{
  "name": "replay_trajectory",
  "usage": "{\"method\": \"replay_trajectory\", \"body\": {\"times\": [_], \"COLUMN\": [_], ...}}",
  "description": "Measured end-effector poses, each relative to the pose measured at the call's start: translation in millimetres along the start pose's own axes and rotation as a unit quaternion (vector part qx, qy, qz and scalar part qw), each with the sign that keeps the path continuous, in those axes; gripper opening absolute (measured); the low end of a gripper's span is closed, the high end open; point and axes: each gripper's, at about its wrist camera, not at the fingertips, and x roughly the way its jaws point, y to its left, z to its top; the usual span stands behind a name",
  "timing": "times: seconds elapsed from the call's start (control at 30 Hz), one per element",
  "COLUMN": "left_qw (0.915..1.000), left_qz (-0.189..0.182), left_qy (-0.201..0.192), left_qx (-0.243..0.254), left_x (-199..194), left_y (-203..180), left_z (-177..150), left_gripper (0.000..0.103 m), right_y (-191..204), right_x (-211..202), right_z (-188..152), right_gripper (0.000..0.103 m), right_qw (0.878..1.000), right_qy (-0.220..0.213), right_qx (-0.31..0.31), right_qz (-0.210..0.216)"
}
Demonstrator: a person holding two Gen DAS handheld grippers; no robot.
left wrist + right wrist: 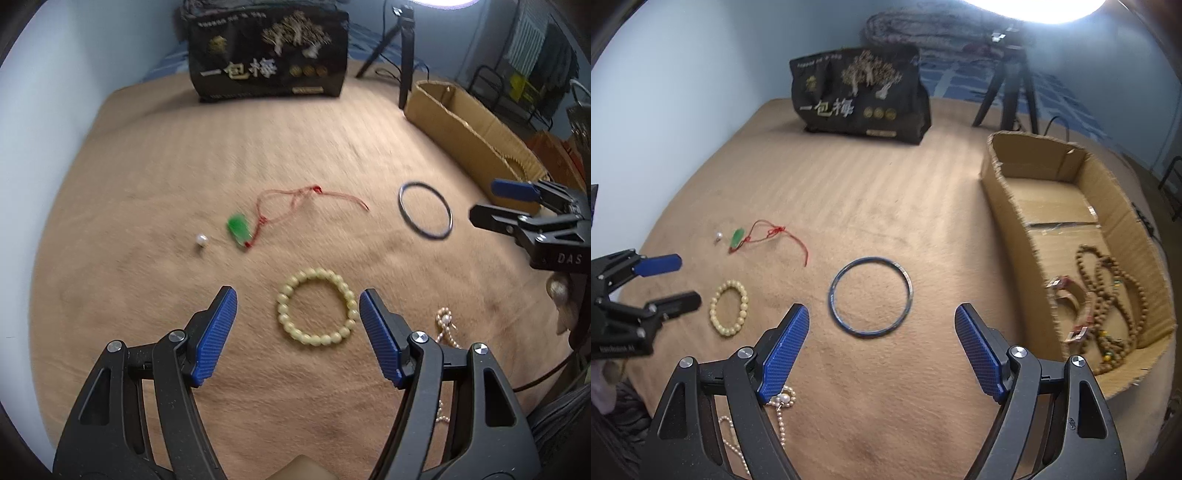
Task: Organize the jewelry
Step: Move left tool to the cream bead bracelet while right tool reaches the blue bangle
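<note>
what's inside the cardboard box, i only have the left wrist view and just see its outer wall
Observer: The cardboard box already holds a long strand of brown wooden beads, seen from the right wrist view.
Operator: anything else in there
Observer: Yes, a tan bracelet with metal ends lies beside the beads, toward the box's near end.
Operator: how much of that pearl necklace am i missing
Observer: The pearl necklace runs on under the right gripper, trailing toward the near edge of the blanket.
Operator: is the right gripper holding anything
Observer: No, its jaws stand open and empty above the blue bangle.
</note>
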Motion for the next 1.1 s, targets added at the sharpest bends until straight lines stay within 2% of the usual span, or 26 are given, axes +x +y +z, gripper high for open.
{"method": "replay_trajectory", "body": {"times": [0.2, 0.6, 0.7, 0.87, 1.1], "left_qw": [0.9997, 0.9991, 0.9989, 0.9987, 0.9986], "left_qz": [-0.005, 0.022, 0.026, 0.028, 0.026], "left_qy": [0.021, 0.021, 0.03, 0.037, 0.035], "left_qx": [-0.007, -0.03, -0.023, -0.02, -0.029], "left_x": [15.1, 30.3, 36.5, 45.1, 49.9], "left_y": [-2.7, 5.9, 4.9, 4.7, 10.0], "left_z": [-6.2, -4.2, -4.8, -5.5, -3.1], "left_gripper": [0.071, 0.07, 0.055, 0.048, 0.031], "right_y": [-0.2, 1.2, 2.6, 8.5, 15.7], "right_x": [12.8, 25.8, 28.8, 34.7, 50.6], "right_z": [0.9, 4.4, 5.9, 7.4, 5.2], "right_gripper": [0.081, 0.081, 0.081, 0.081, 0.081], "right_qw": [1.0, 1.0, 1.0, 0.999, 0.999], "right_qy": [0.005, 0.027, 0.027, 0.029, 0.048], "right_qx": [-0.01, -0.011, -0.01, -0.014, -0.024], "right_qz": [-0.005, -0.008, -0.004, -0.001, 0.002]}}
